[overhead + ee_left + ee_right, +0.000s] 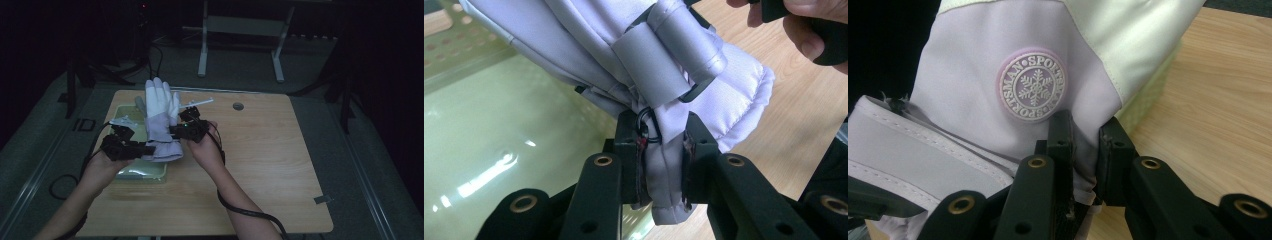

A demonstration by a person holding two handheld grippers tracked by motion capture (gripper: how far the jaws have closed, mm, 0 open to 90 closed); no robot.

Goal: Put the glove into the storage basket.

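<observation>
in the high view a pale lilac and white glove [161, 117] is held upright above the left half of the wooden bench [270, 165], left of the frame's centre, its white fingers pointing toward the top of the frame and its padded cuff at the bottom. the left gripper [145, 148] is clamped on the lower left edge of the cuff, and the right gripper [175, 131] is clamped on the glove's right side, a little higher in the frame. a hand holds each gripper, with the forearms coming in from the bottom edge.

the left gripper view shows its two black jaws pressed on a fold of the lilac cuff fabric [664, 165] at the lower middle of the frame, with a grey strap [649, 67] above them. a pale green tray [499, 130] lies below the glove at the left of that frame, and the bench [804, 105] shows at the right.

the right gripper view shows its jaws pinching the glove's edge [1085, 167] at lower centre, just under a round snowflake badge [1033, 85]. in the high view the tray [142, 172] rests on the bench beneath the glove.
</observation>
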